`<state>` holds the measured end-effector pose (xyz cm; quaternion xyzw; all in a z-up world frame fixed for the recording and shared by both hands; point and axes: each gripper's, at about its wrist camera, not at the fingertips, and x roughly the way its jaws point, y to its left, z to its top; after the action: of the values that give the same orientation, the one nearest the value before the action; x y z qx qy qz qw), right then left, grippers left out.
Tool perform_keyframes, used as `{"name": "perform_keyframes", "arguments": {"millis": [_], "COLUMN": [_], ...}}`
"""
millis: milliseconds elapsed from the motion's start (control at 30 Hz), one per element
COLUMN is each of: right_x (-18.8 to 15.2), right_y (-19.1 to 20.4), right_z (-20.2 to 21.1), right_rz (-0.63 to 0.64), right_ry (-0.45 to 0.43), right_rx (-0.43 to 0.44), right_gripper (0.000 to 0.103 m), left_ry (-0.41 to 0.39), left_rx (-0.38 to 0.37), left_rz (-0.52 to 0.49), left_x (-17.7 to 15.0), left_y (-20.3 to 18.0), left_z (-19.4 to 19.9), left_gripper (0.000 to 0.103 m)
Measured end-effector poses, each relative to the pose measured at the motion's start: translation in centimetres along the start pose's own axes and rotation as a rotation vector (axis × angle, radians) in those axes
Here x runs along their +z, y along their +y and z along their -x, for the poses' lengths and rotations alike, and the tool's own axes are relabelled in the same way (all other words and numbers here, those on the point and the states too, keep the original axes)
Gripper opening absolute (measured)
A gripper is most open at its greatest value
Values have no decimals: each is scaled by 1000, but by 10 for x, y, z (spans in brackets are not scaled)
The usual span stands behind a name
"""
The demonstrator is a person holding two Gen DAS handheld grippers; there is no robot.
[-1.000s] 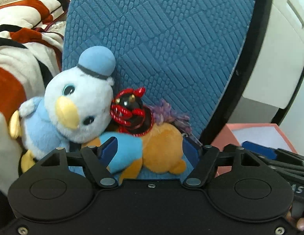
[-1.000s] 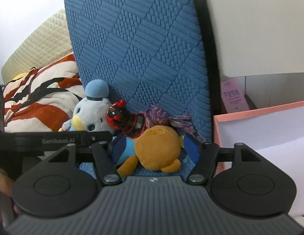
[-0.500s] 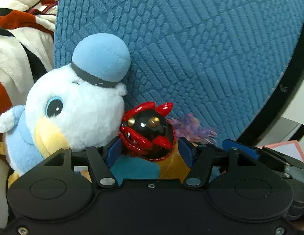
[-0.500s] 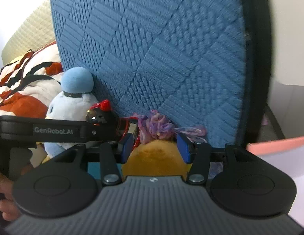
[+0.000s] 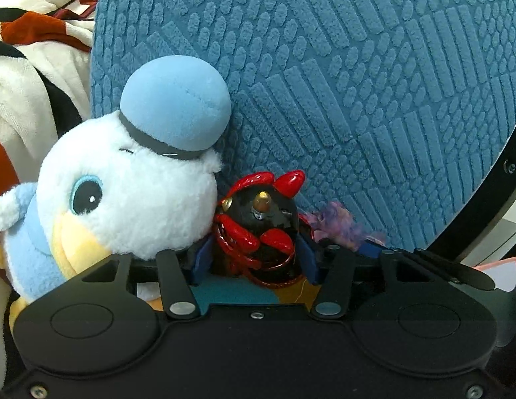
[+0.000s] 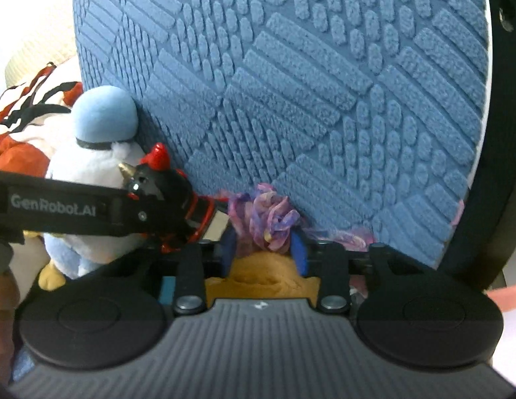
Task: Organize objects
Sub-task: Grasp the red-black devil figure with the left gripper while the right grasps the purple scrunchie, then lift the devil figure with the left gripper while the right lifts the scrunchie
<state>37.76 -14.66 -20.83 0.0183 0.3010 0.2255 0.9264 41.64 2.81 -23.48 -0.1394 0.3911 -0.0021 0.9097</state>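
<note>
Toys are sitting in a pile against a big blue cushion [image 5: 341,83].

Left wrist view: the left gripper [image 5: 253,259] is reaching right up to a shiny black and red toy [image 5: 258,222]. Its jaws have just been closing, and the toy is sitting between the 2 blue pads [image 5: 199,259]. The pads are looking like they are touching its sides, so I think it is holding the toy, about half closed. The toy is straight ahead of this gripper, standing up tall, with its red horns on top. A white duck plushie [image 5: 125,199] in a blue hat is pressing on the toy from the left. A striped blanket [image 5: 32,50] is lying behind the duck. The bottom of the black toy is hiding behind the gripper, so I cannot see what it is standing on.

Right wrist view: the right gripper [image 6: 263,252] is pointing at a purple yarn tuft [image 6: 271,216] on top of an orange plushie [image 6: 258,279]. Its jaws have just been closing and are now narrow, pinching the yarn between the pads. The yarn is straight ahead, low against the cushion. The left gripper is showing as a black bar crossing in from the left, so each hand is nearest its own toy. Most of the orange plushie is hidden under the gripper. A pink box edge [image 6: 504,299] is peeking in, cut off at the right
</note>
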Motion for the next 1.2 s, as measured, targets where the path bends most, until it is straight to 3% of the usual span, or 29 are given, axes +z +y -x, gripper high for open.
{"name": "perform_keyframes", "arguments": {"millis": [33,100,433,533,567,600,933,967,1067,1100,1133,1200], "right_x": [0,1,16,21,21,20,4,2,-2,-2,-2,-3], "right_y": [2,3,9,12,13,13,16,13,7,4,2,-3], "right_z": [2,9,43,57,62,68,109,108,94,89,85,77], "right_rz": [13,24,5,10,6,-1,-77,-86,-132,-149,-157,-172], "right_ry": [-9,-24,-107,-131,-136,-140,-123,-122,-81,-65,-56,-49], "right_rx": [-7,-10,-21,-25,-25,-24,-55,-55,-46,-51,-50,-43], "right_gripper": [12,7,3,3,3,3,3,4,6,8,13,43], "left_ry": [-2,-6,-93,-125,-127,-124,-75,-71,-69,-76,-83,-93], "left_rx": [-2,-12,-47,-60,-70,-81,-119,-123,-121,-118,-116,-113], "left_rz": [0,4,3,-6,-3,1,33,39,50,42,28,0], "left_x": [0,-1,-9,-13,-15,-16,-32,-31,-28,-25,-22,-17], "left_y": [-1,-1,-6,-8,-7,-4,24,25,25,23,20,15], "left_z": [0,0,36,51,55,61,80,80,75,73,72,68], "left_gripper": [50,50,46,34,6,3,6,9,35,36,37,43]}}
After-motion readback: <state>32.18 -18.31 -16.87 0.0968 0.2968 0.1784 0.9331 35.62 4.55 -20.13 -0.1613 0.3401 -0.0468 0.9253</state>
